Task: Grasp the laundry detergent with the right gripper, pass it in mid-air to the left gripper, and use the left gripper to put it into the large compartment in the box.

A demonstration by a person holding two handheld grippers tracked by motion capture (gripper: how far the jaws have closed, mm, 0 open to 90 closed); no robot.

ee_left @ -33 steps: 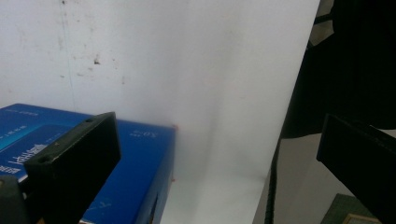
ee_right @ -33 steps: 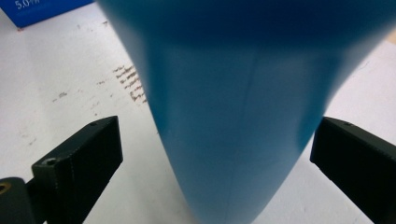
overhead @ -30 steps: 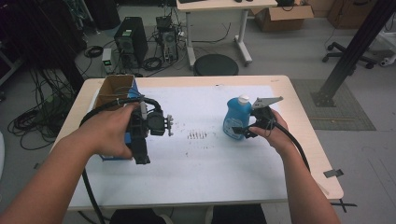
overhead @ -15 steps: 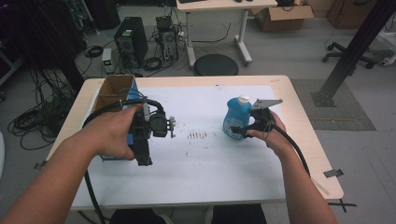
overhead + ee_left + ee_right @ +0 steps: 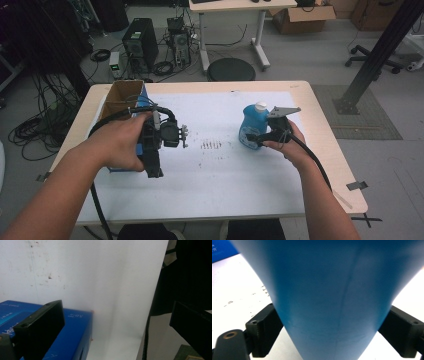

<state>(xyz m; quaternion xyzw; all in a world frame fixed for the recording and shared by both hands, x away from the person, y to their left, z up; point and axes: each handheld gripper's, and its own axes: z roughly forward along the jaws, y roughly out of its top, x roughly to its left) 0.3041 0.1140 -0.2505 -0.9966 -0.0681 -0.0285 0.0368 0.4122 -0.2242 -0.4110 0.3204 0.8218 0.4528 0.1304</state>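
Two grippers are over the table (image 5: 320,200). The right gripper (image 5: 256,136) has just been closing its jaws around the bottle (image 5: 252,125), which stands upright right of the box (image 5: 120,95); in the right gripper view the bottle (image 5: 332,302) sits between both jaws and they seem to touch its sides. I judge the grasp is nearly made, so lifting can come next. The left gripper (image 5: 184,136) hangs beside the box with jaws apart, holding nothing.
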